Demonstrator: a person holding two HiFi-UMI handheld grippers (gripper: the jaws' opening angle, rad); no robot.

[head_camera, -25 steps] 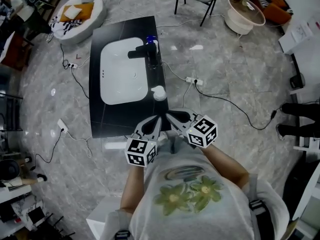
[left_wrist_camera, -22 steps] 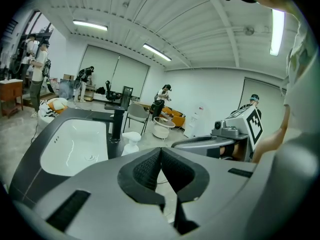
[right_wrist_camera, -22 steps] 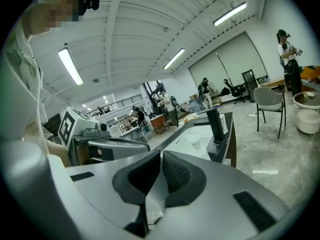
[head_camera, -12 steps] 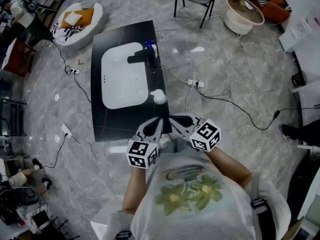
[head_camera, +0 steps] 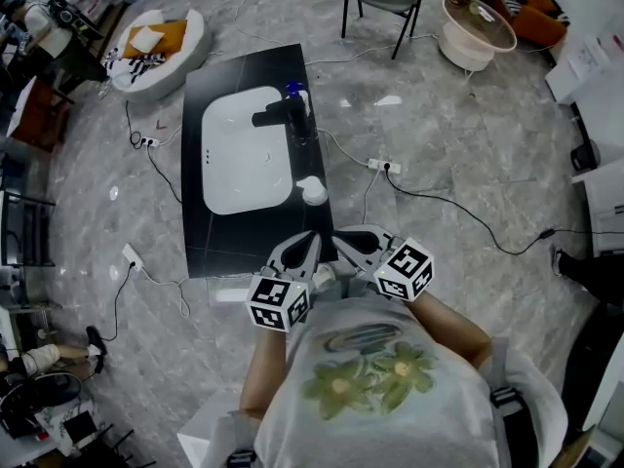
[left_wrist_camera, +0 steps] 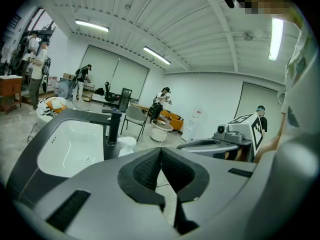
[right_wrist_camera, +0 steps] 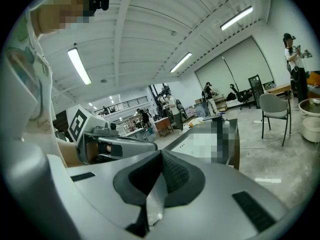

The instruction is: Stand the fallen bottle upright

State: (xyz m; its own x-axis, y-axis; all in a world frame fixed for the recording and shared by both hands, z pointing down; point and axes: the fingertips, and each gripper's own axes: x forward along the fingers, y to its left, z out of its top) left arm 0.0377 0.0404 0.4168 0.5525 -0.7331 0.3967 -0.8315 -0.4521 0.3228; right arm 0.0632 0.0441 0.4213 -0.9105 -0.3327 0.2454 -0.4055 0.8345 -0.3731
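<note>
Your left gripper (head_camera: 304, 245) and right gripper (head_camera: 349, 242): both clenched, empty, lower centre. White bottle (head_camera: 311, 190): on black desk (head_camera: 210, 237), right of sink (head_camera: 244, 149).

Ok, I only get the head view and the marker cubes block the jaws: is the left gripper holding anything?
Observer: No. The left gripper is shut, with nothing between its jaws.
Operator: And the right gripper?
Observer: The right gripper is shut and empty as well.
Operator: Any side-on look at the bottle?
Observer: The left gripper view shows the white bottle beyond the jaws, just right of the faucet. I can't tell whether it's upright.
</note>
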